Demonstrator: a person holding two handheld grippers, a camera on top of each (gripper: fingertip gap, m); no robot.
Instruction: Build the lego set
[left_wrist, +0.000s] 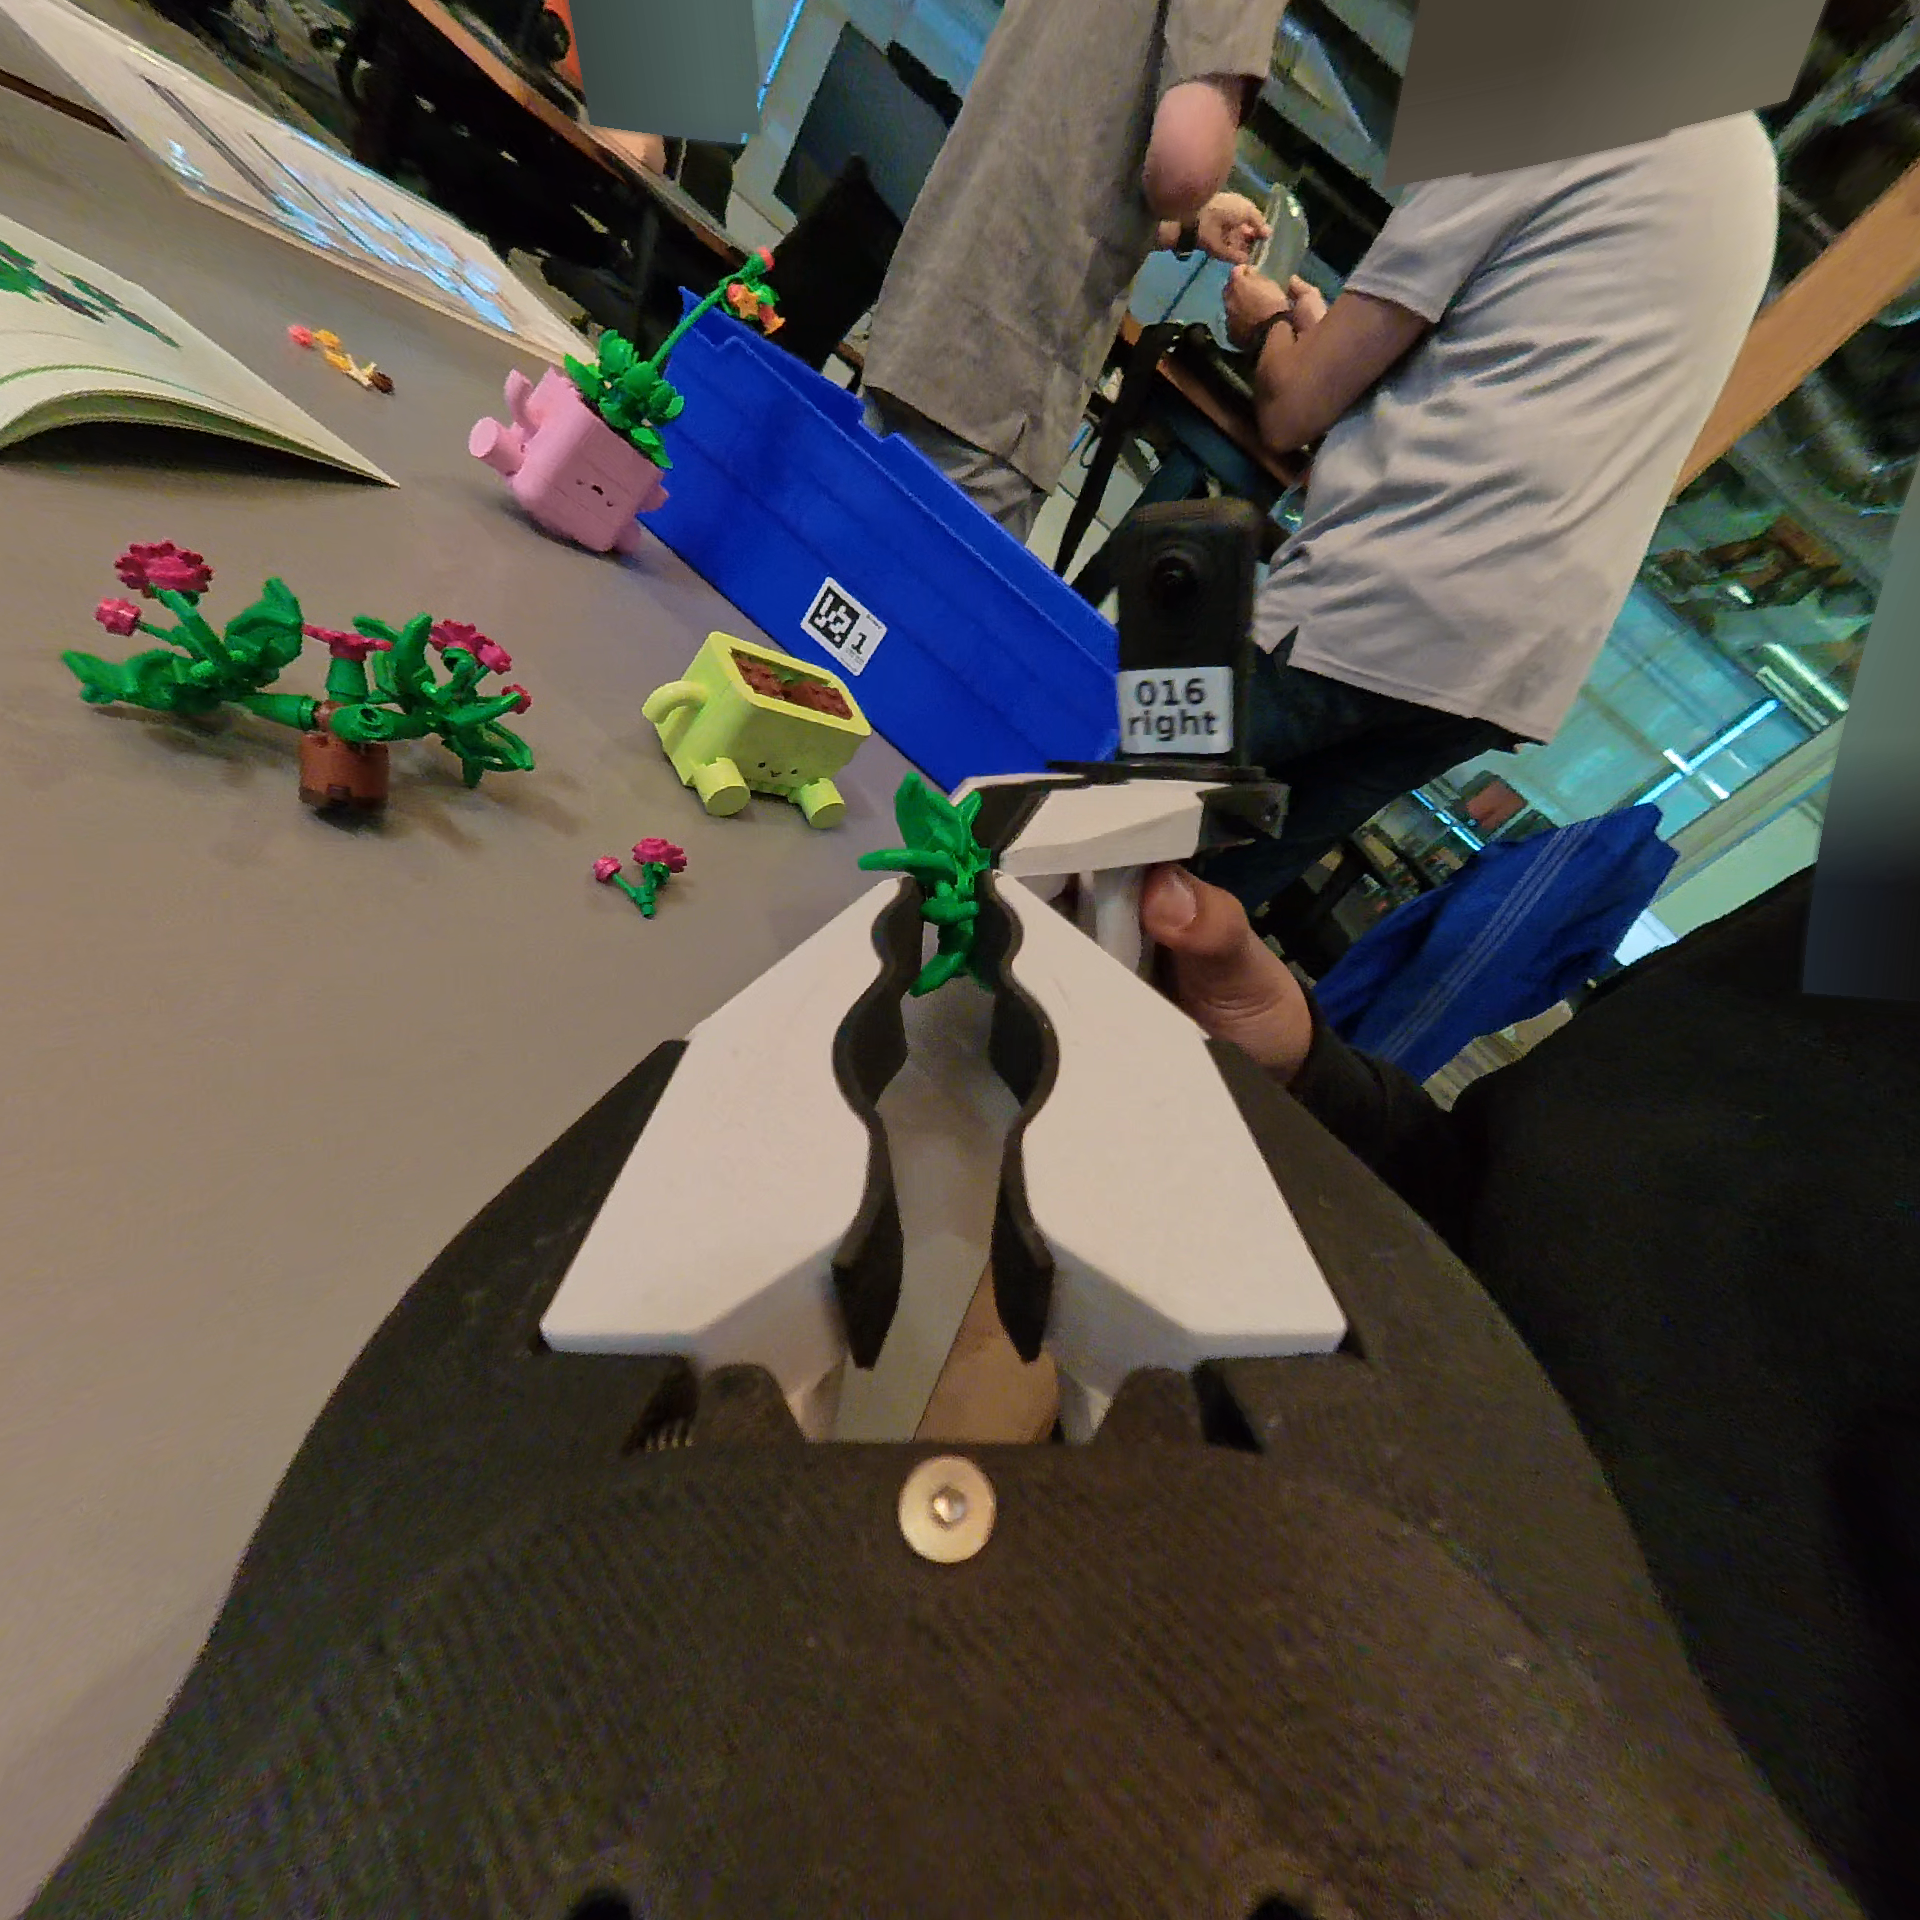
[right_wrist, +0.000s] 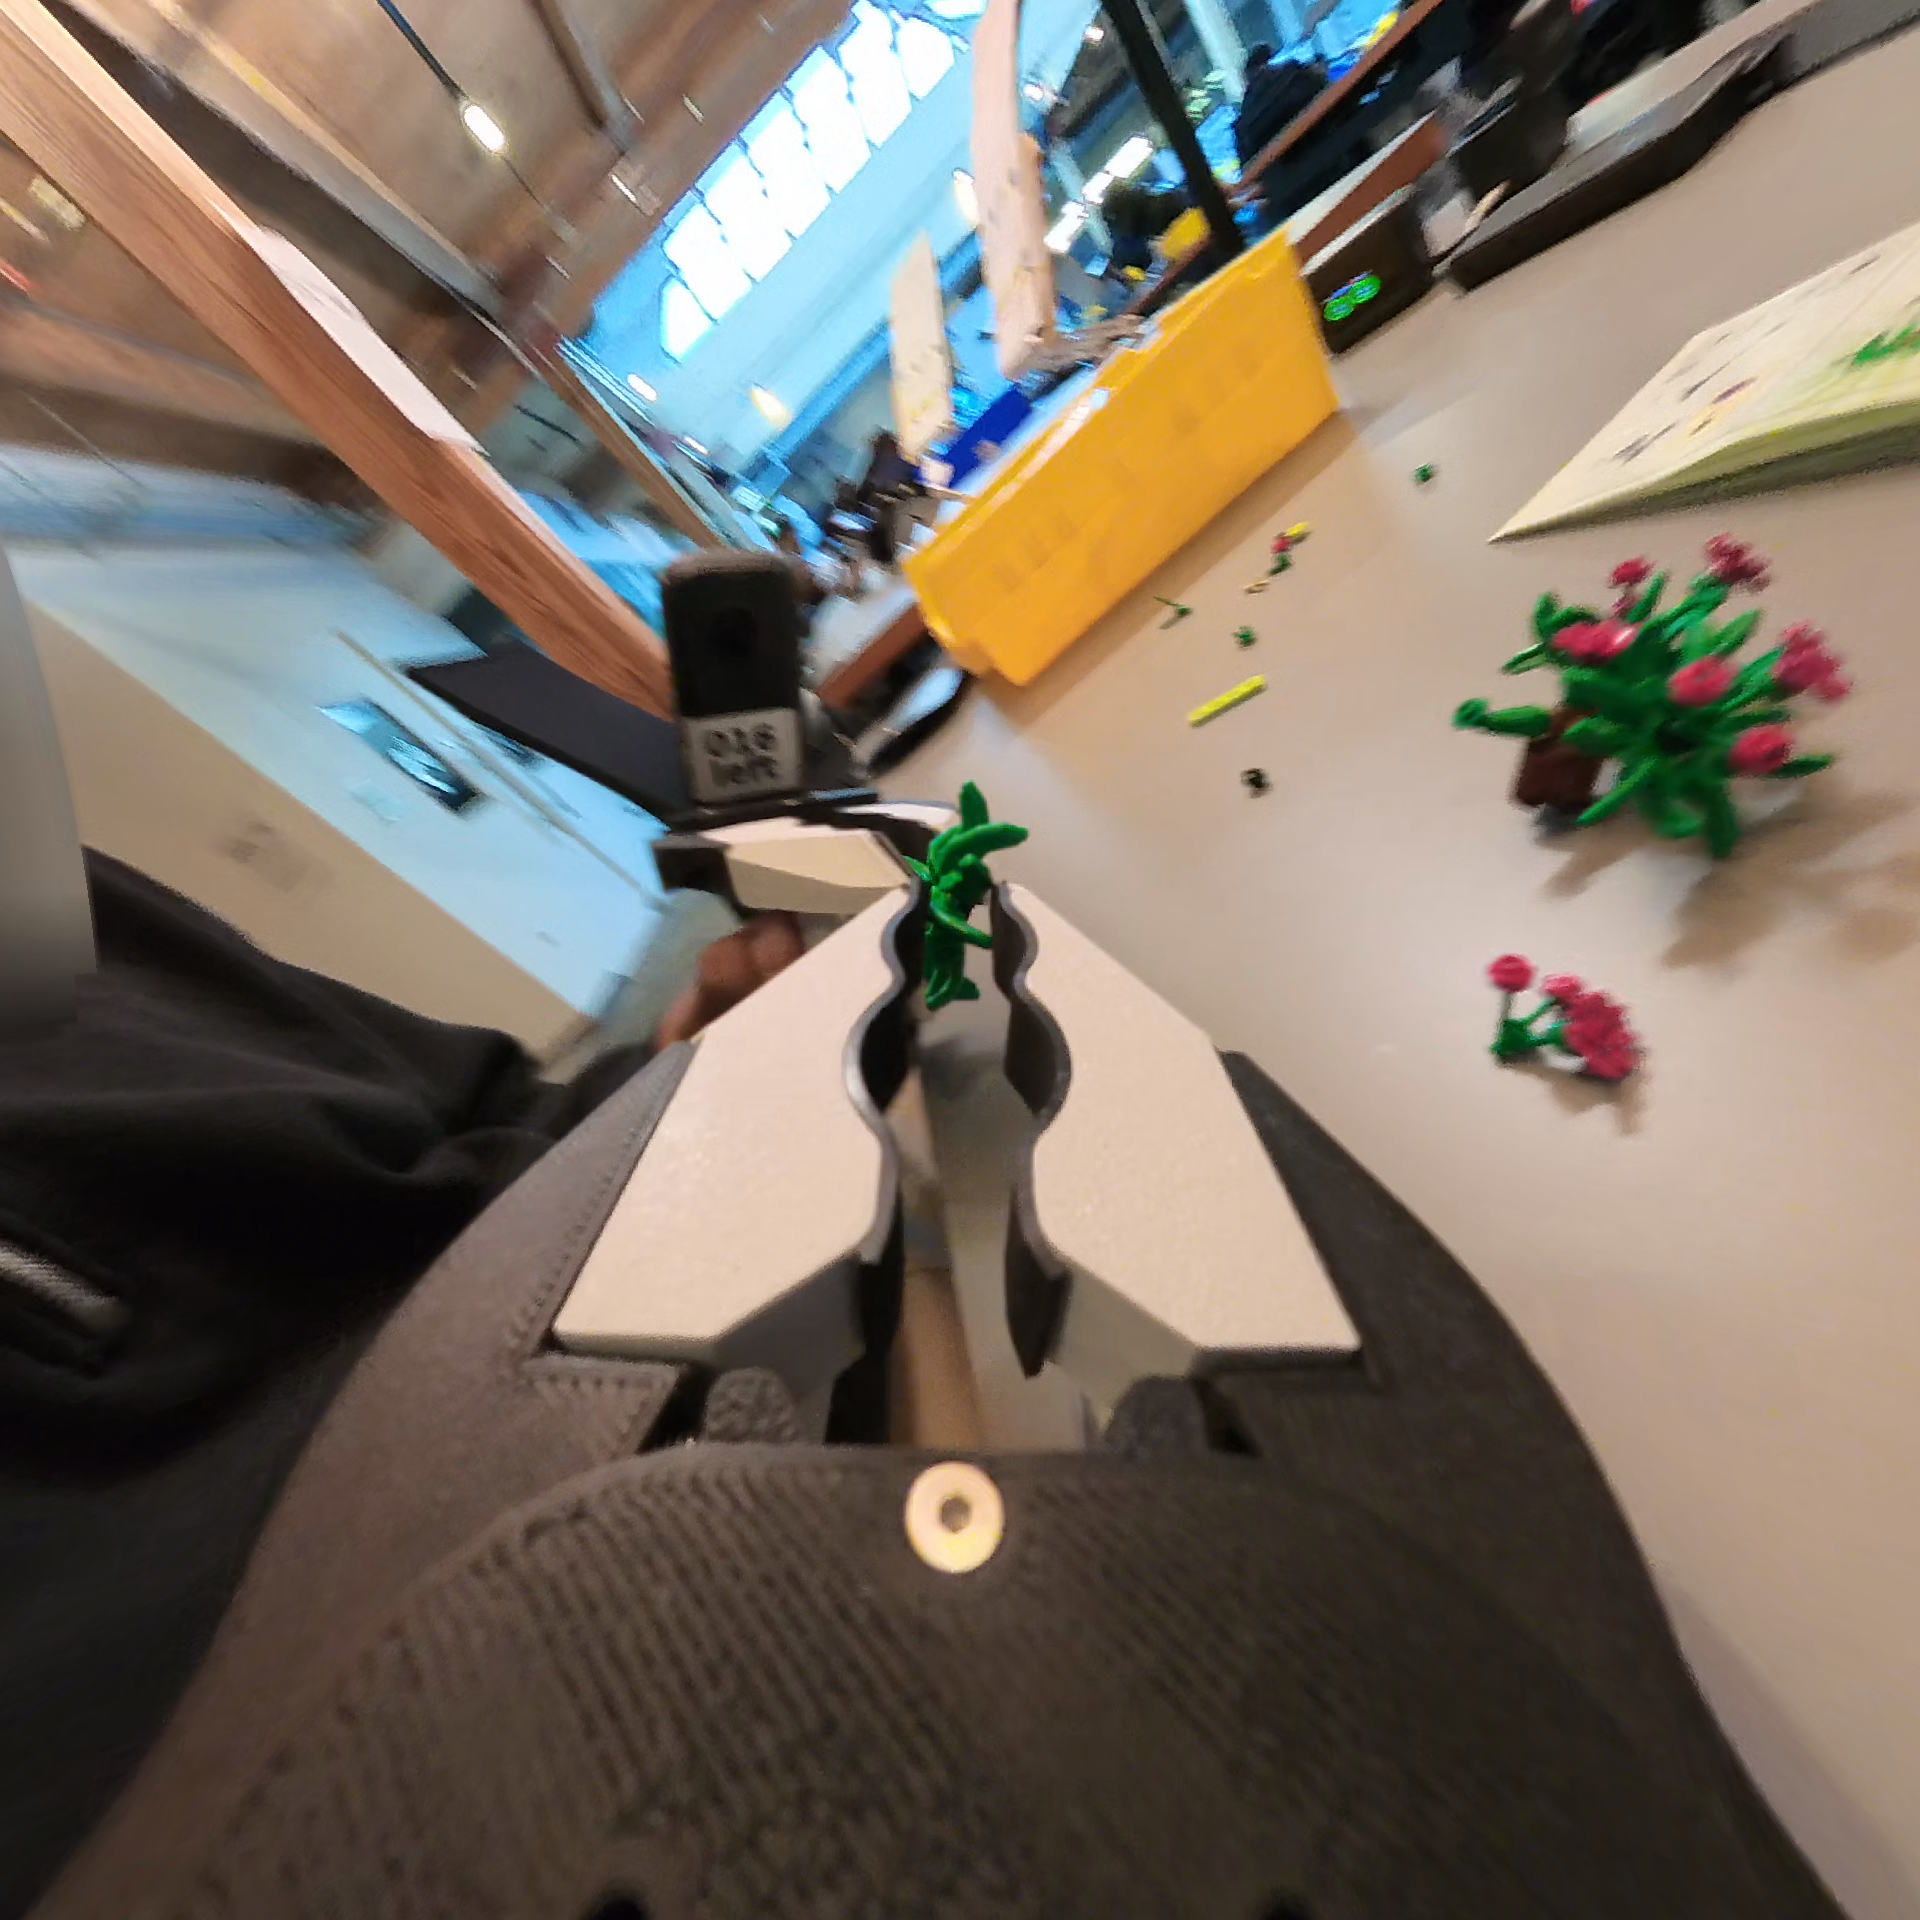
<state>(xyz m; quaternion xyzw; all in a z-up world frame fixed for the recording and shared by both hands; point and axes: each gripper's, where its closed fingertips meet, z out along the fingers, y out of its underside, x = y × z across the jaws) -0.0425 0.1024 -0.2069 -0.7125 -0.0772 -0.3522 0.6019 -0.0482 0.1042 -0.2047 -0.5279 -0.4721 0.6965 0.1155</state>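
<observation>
Gripping from opposite sides, the left gripper (left_wrist: 948, 914) and the right gripper (right_wrist: 954, 935) are both pinching one small green leaf cluster (left_wrist: 940, 883) at their fingertips, holding it in the air just off the near edge of the grey table (left_wrist: 312, 1039). Squeezing or twisting unevenly is likely to be the danger: the thin leaves could be popping apart or slipping out and dropping off the edge. Farther left, the flowering plant (left_wrist: 343, 681) is lying on its side, near the lime pot (left_wrist: 764, 732) it probably belongs in; the pink pot (left_wrist: 577, 468) is leaning against the blue bin (left_wrist: 894, 582).
</observation>
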